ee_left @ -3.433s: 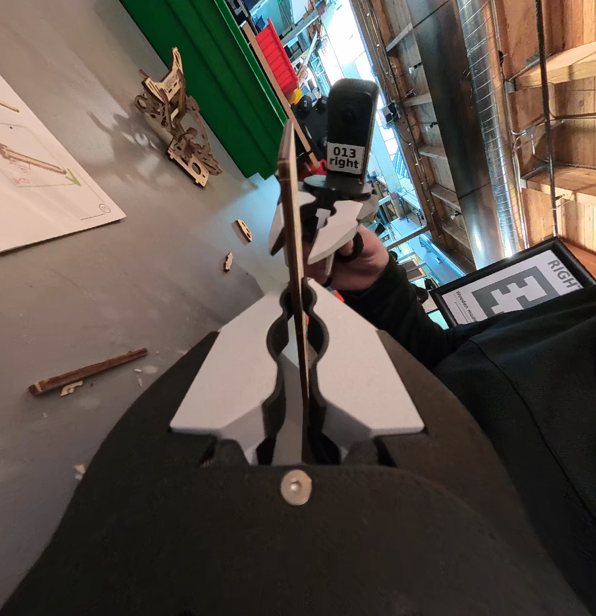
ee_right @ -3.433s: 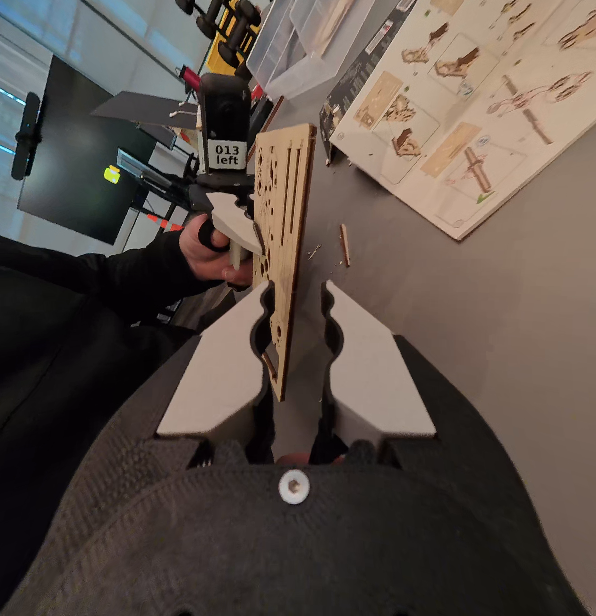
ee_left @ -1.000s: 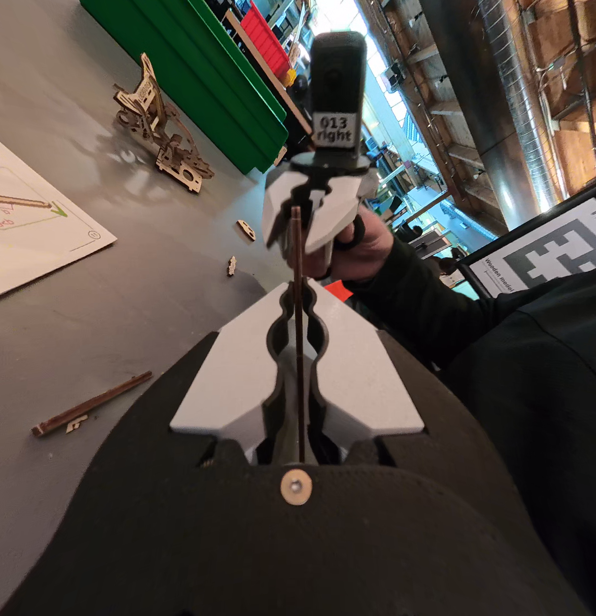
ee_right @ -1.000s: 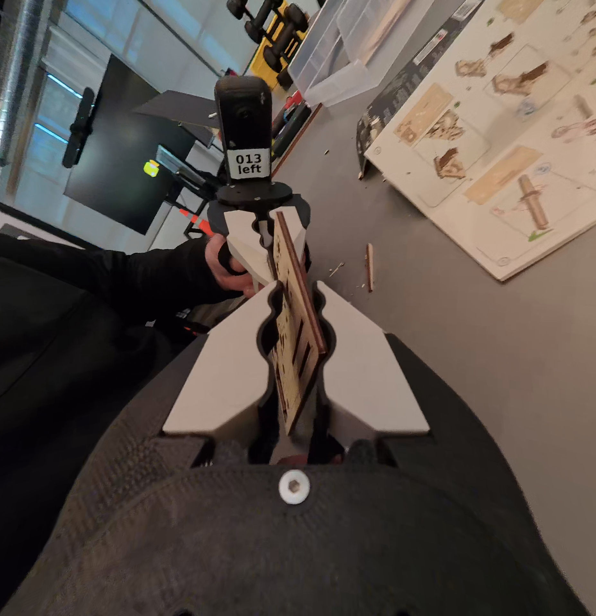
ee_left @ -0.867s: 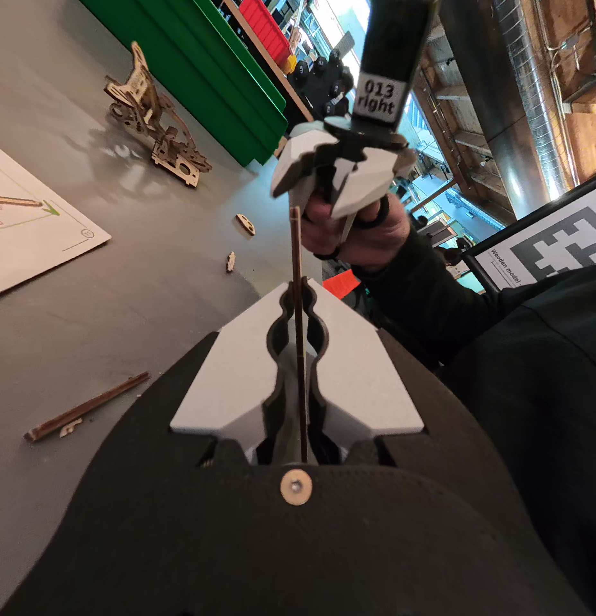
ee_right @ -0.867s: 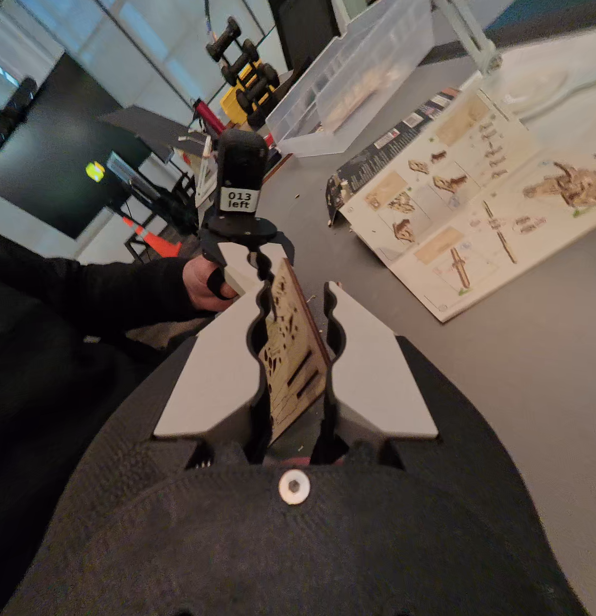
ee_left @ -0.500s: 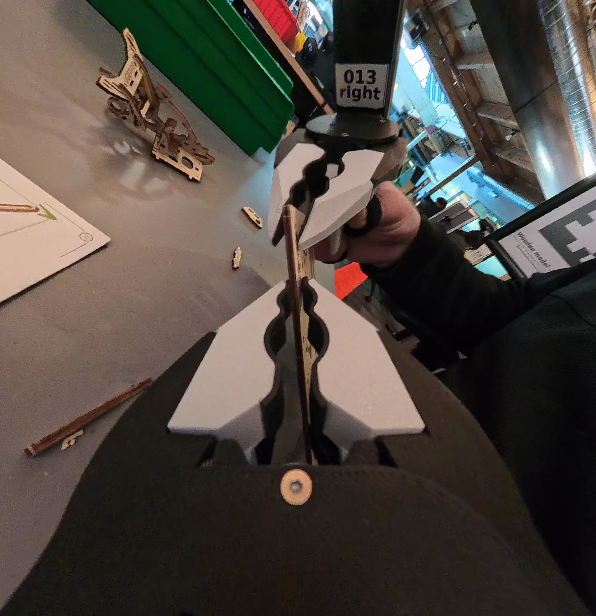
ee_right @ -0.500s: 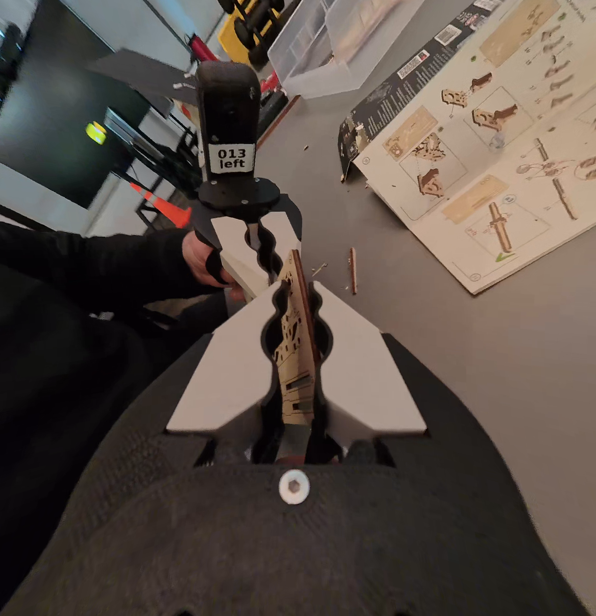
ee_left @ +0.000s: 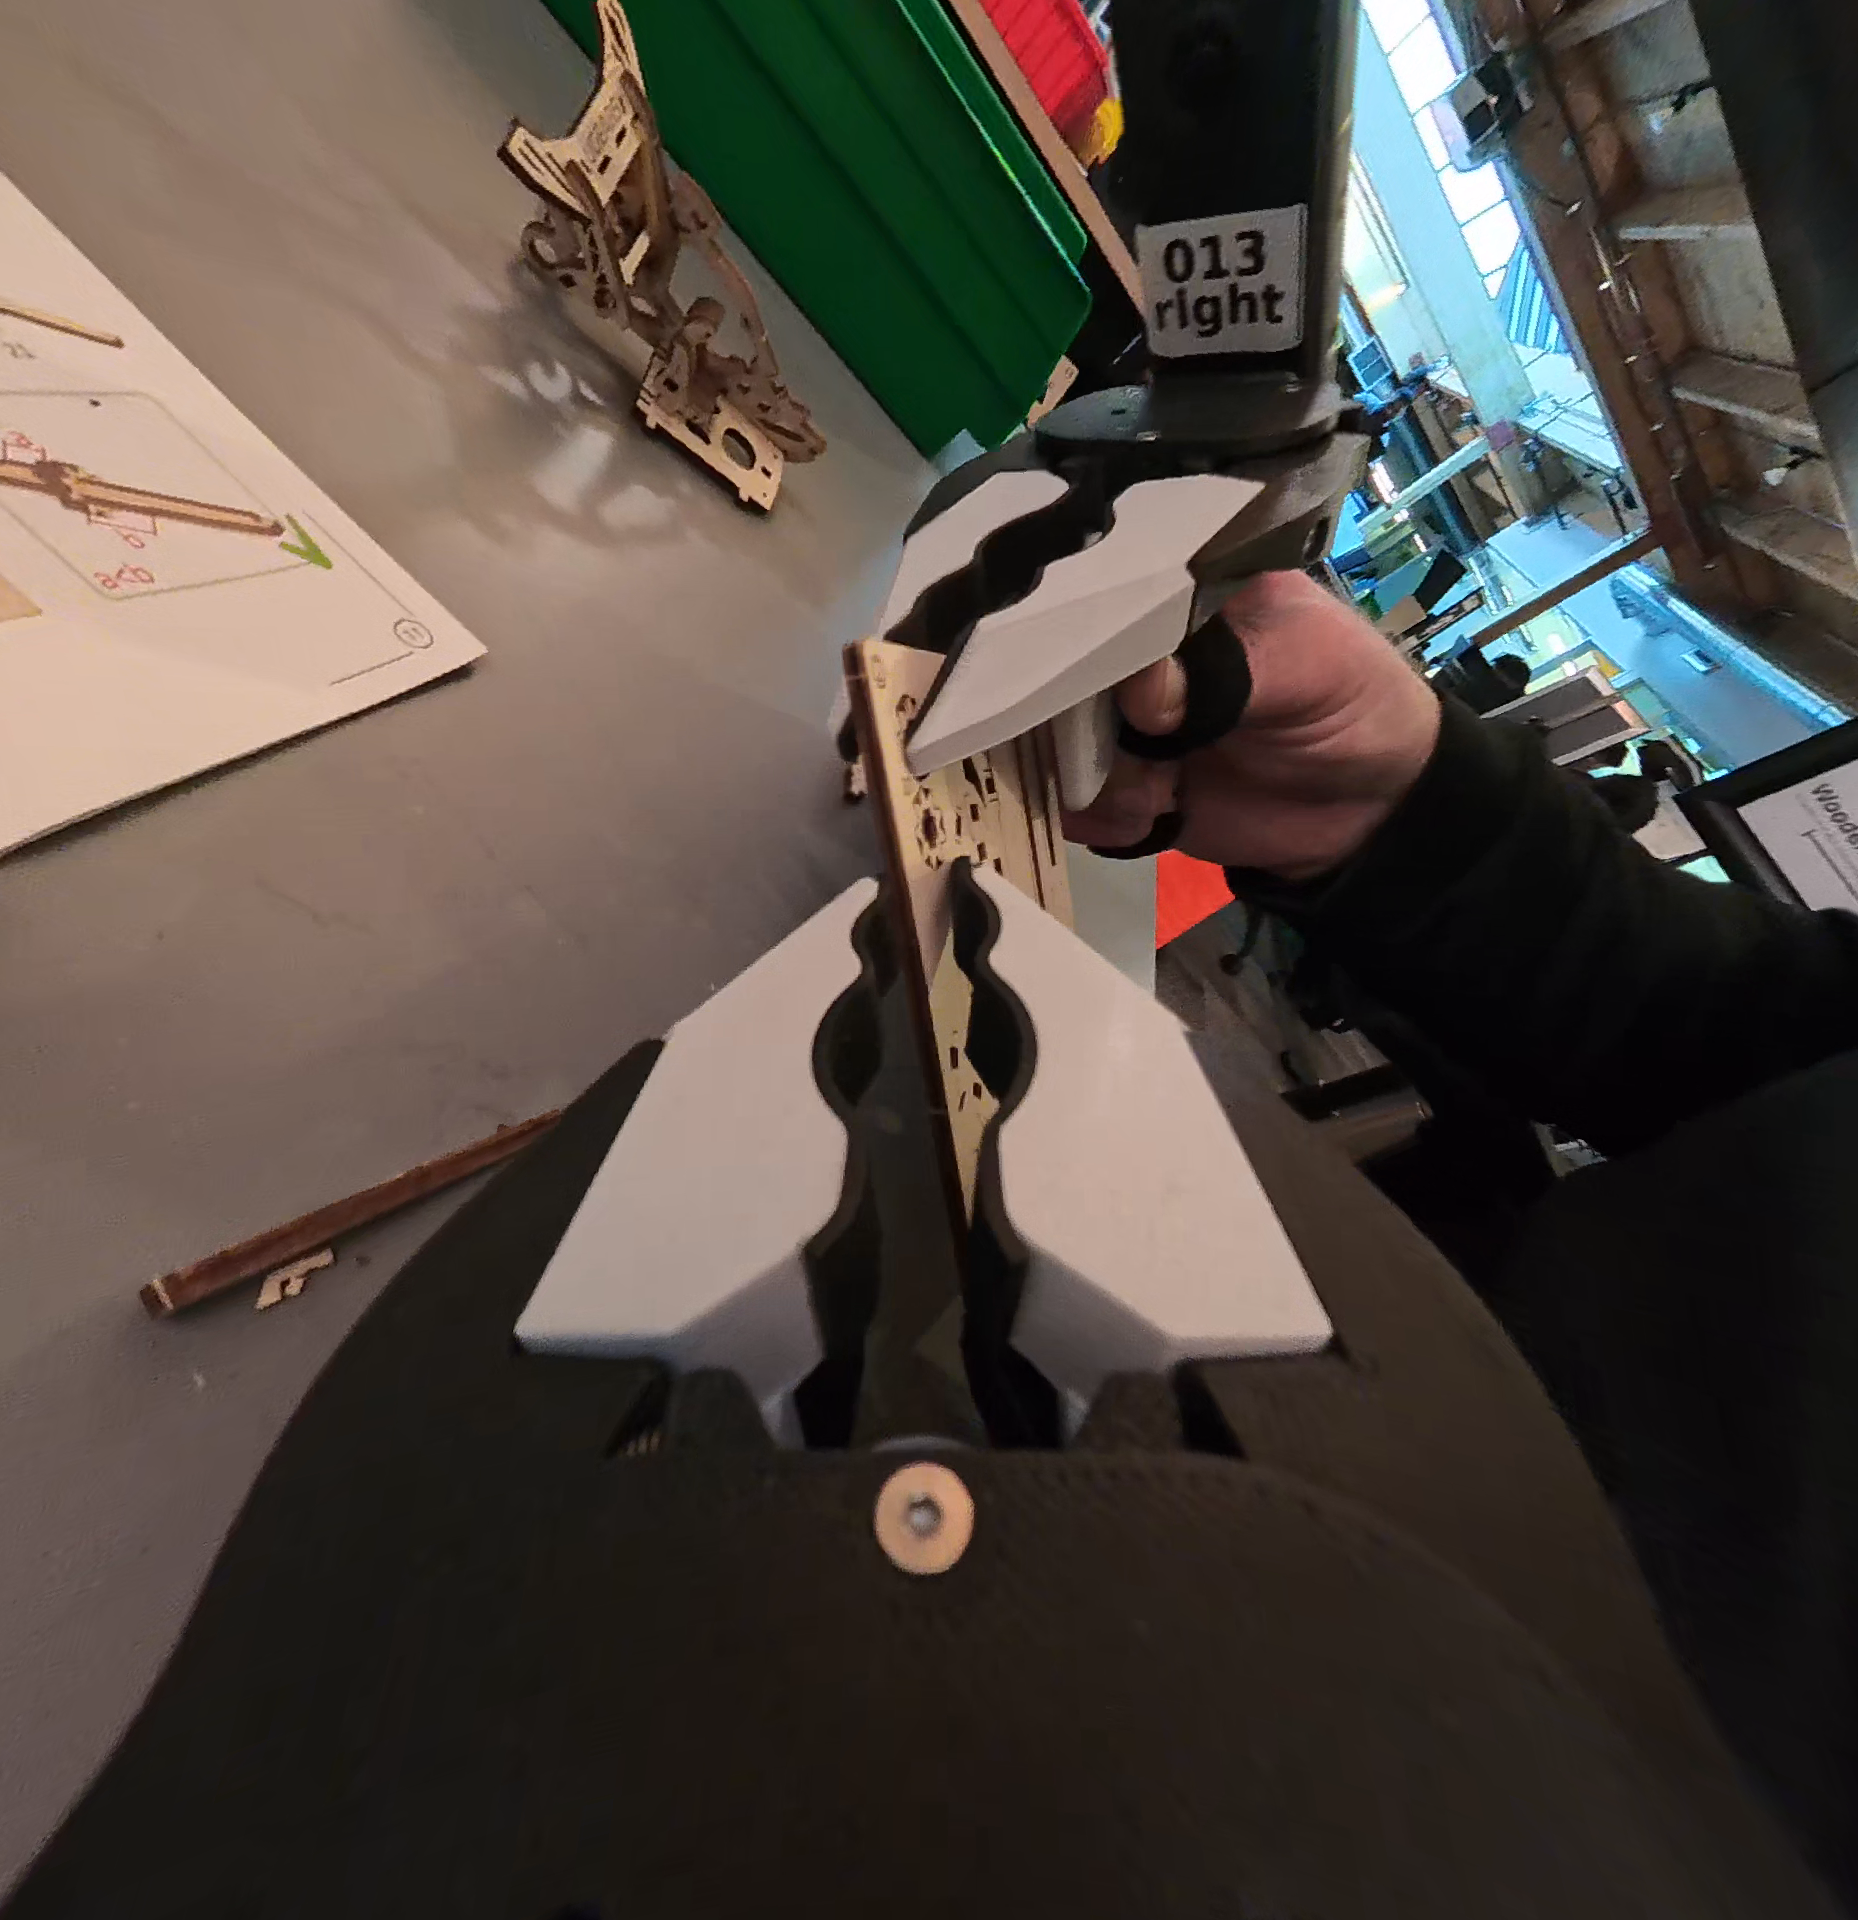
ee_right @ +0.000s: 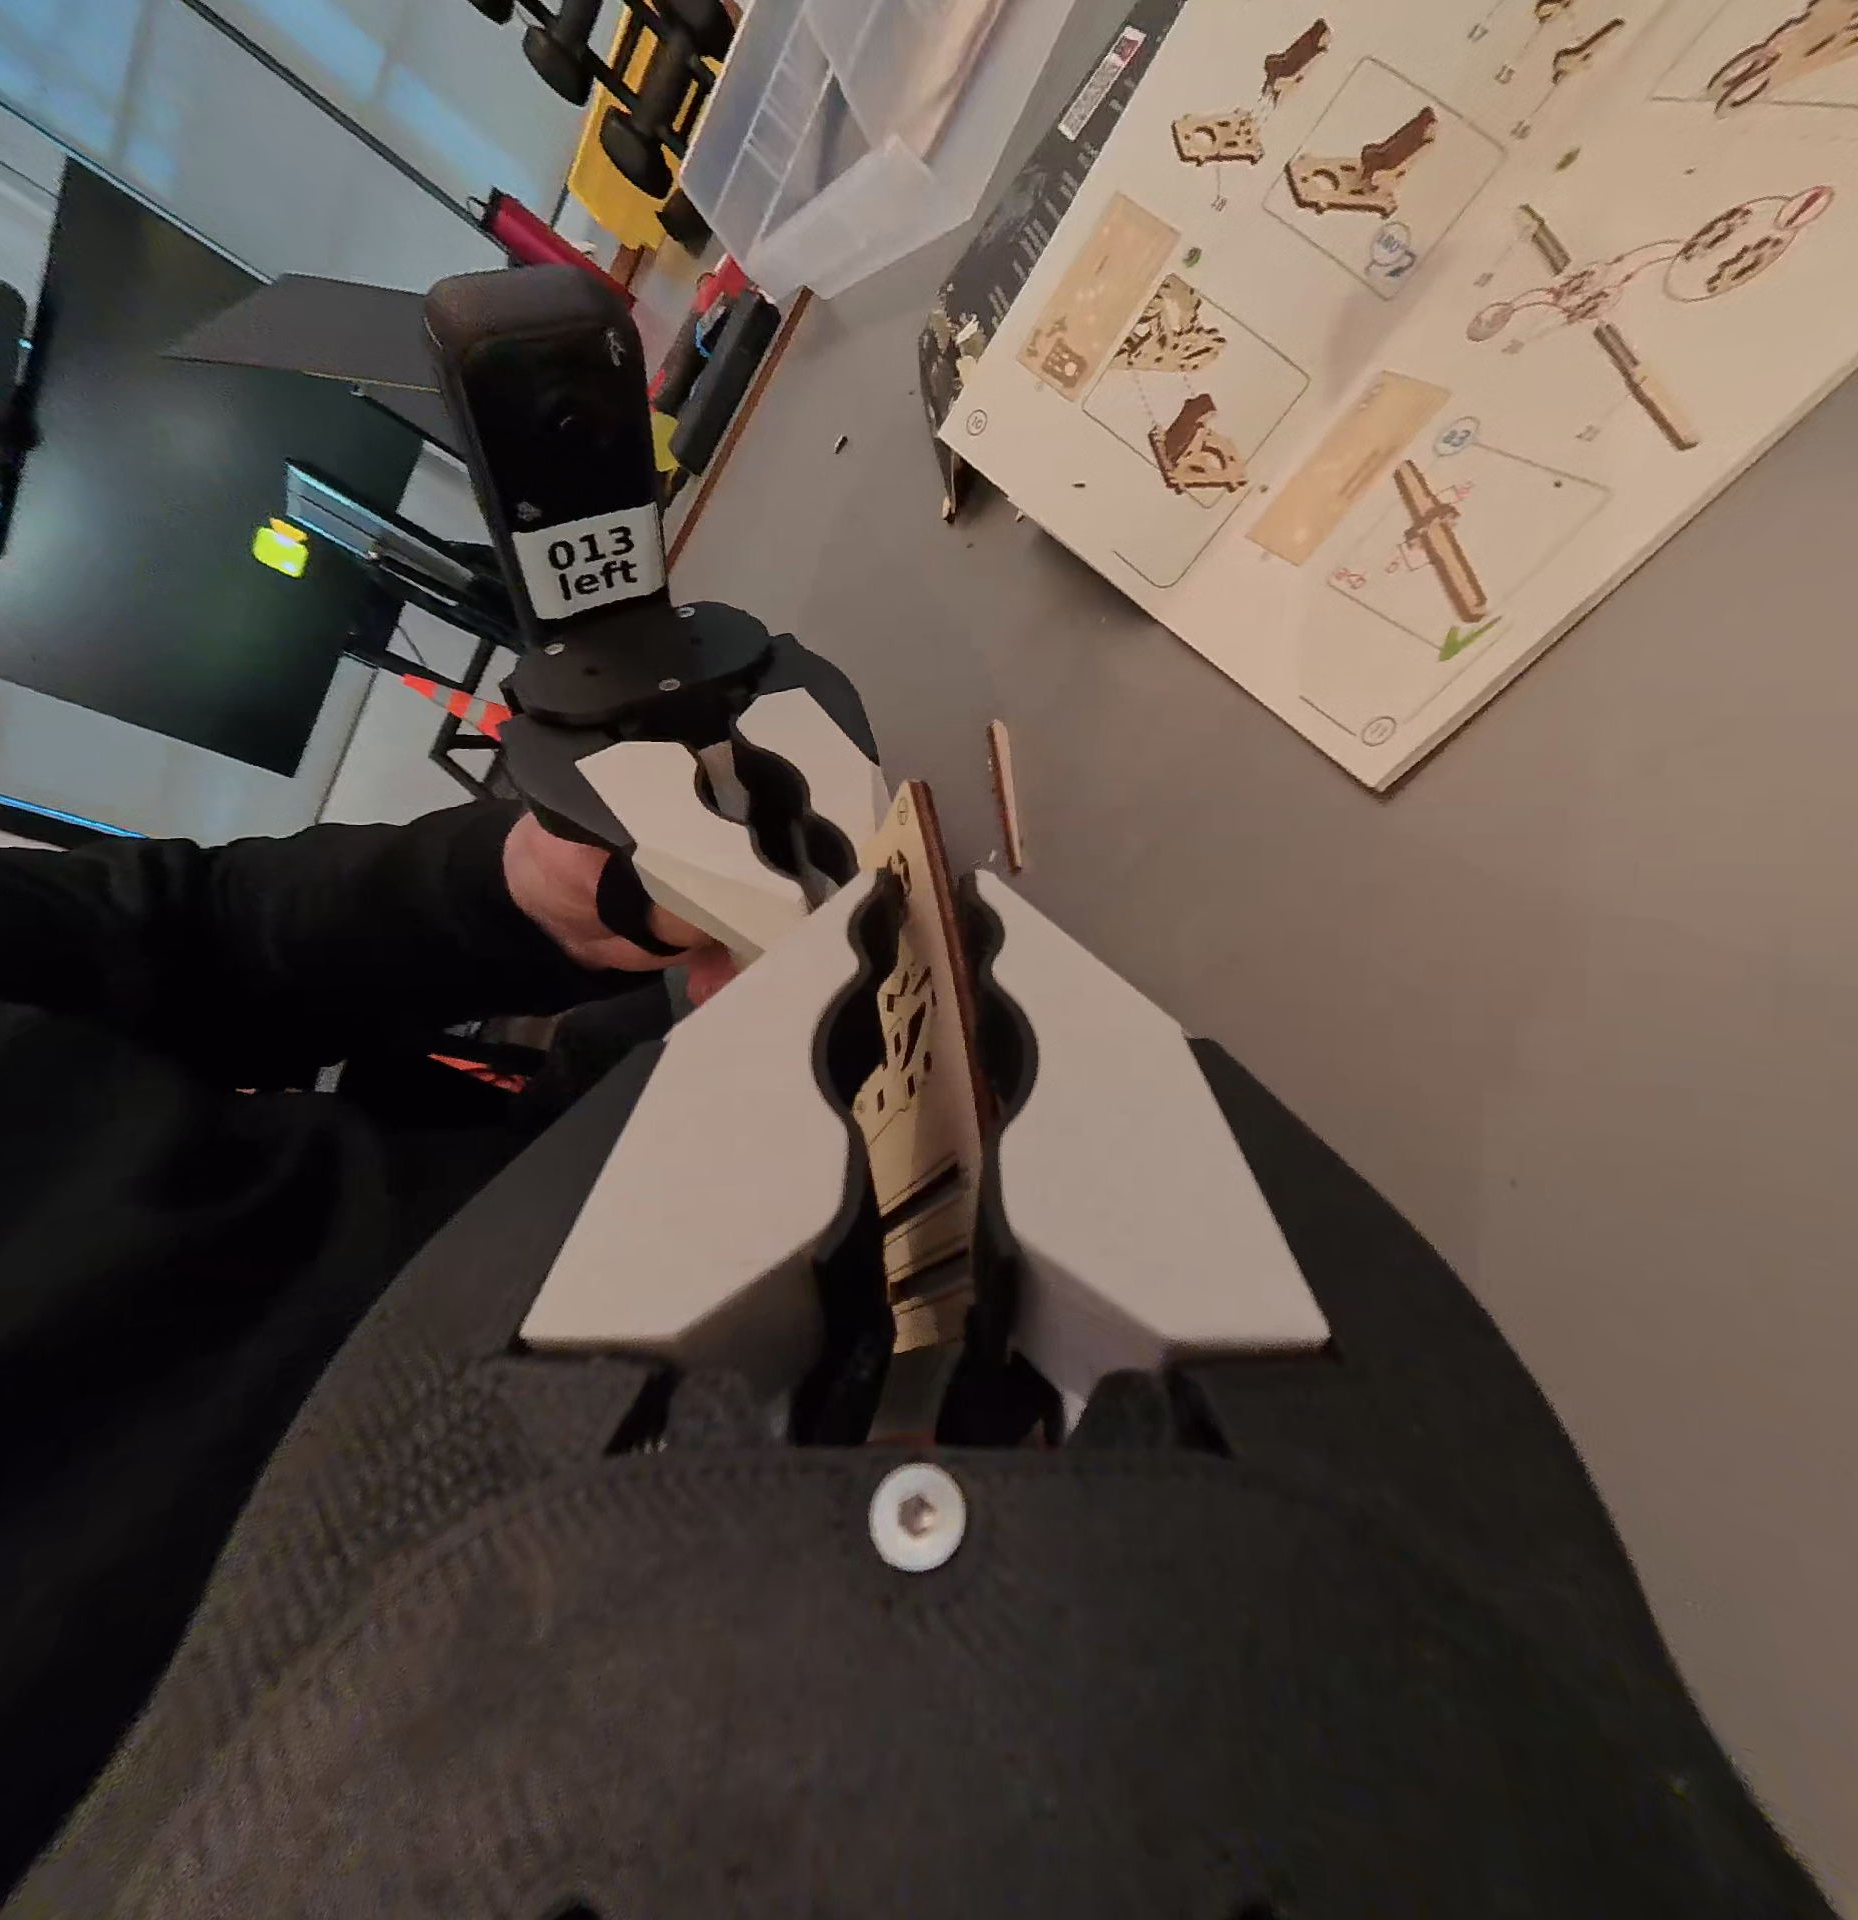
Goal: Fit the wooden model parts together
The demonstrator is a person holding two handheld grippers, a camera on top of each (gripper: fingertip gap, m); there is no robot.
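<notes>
A thin laser-cut wooden sheet [ee_left: 940, 821] of model parts is held in the air above the grey table [ee_left: 385, 935], seen nearly edge-on. My left gripper [ee_left: 920, 888] is shut on one end of it. My right gripper [ee_right: 920, 894] is shut on the other end of the sheet [ee_right: 914, 1039]. The two grippers face each other, tips almost touching. The right gripper [ee_left: 883, 727] shows close ahead in the left wrist view, and the left gripper [ee_right: 821, 894] in the right wrist view. A hand holds each one.
A partly built wooden model [ee_left: 655, 301] stands on the table beside a green bin [ee_left: 852, 208]. An instruction sheet [ee_right: 1424, 416] lies open, and a loose wooden strip [ee_left: 353, 1210] lies nearer. A clear plastic box [ee_right: 852, 135] sits at the back. Both grippers' tips are close together, under 4 cm apart.
The right gripper was open around the sheet 0.9 s ago and has shut on it. The grippers have drawn closer, and the sheet has tilted so more of its face shows.
</notes>
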